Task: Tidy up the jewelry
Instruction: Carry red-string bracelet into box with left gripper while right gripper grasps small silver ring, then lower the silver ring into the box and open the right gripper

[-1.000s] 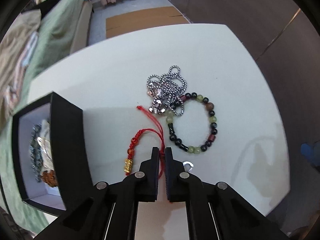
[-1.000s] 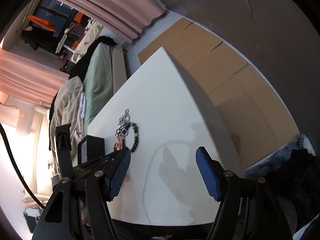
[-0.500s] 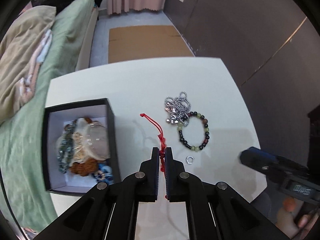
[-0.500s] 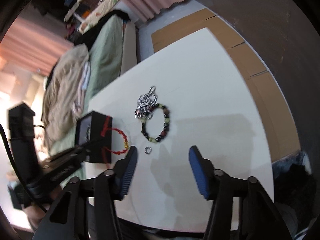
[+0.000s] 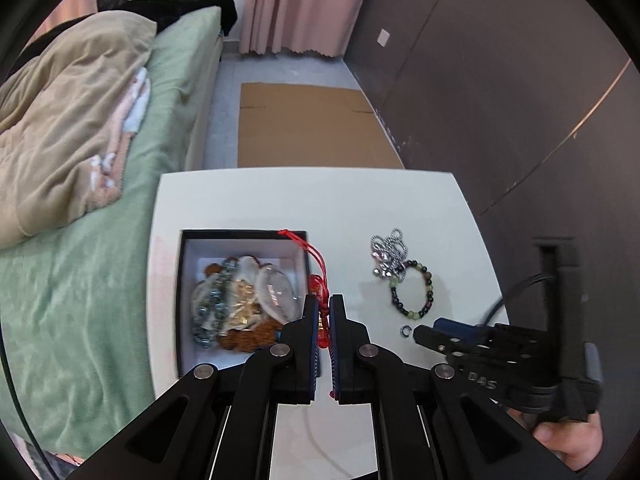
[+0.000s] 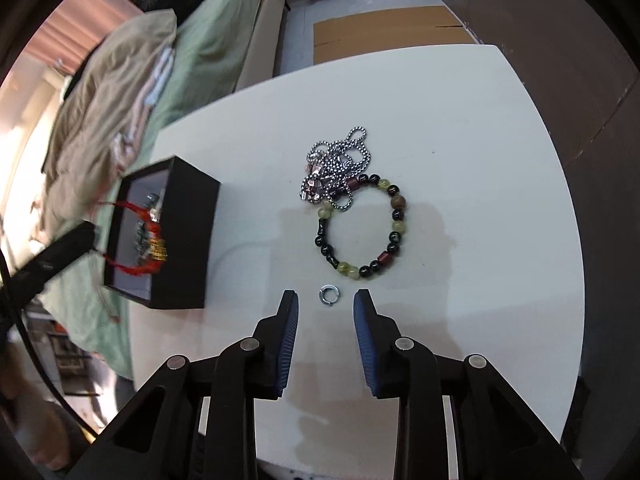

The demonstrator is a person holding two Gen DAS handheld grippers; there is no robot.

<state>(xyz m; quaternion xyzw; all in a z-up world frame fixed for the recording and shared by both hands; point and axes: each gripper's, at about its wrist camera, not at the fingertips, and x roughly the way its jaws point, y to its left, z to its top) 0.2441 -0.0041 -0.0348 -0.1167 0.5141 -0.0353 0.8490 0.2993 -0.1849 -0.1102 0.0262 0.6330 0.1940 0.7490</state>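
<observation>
my left gripper [image 5: 324,300] is pinched tight on the red cord bracelet [image 5: 316,264], which dangles over the black box [image 5: 182,300] of jewelry on the white table [image 5: 304,196]. only the right wrist view shows its gold beads [image 6: 157,251]. my right gripper [image 6: 325,304] has just been closing, jaws still apart and holding nothing, the small metal ring [image 6: 329,293] just ahead of the tips. beaded bracelet [image 6: 394,220] and silver chain [image 6: 334,170] lie touching beyond.

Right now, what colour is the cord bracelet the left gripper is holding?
Red, with gold beads; it shows best in the left wrist view.
</observation>
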